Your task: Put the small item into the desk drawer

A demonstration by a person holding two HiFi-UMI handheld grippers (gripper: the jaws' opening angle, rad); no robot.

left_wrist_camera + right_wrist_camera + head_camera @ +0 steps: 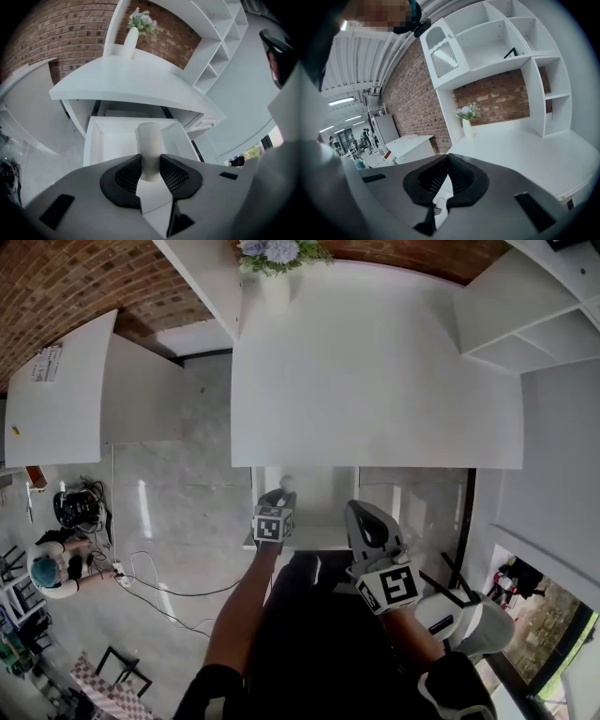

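White desk (375,371), white vase of flowers (275,289) at its back edge, drawer (92,140) open under its front

It looked like a mock home office staged inside a larger industrial hall. A white desk (375,371) stood against a red brick wall (66,287), with a vase of flowers (131,40) at its back edge and open white shelving (506,42) at its right. Left of the desk, beyond a second white table (410,143), strip lights (341,101), bare ceiling ducting (370,51) and what seemed to be people at work filled an open floor.
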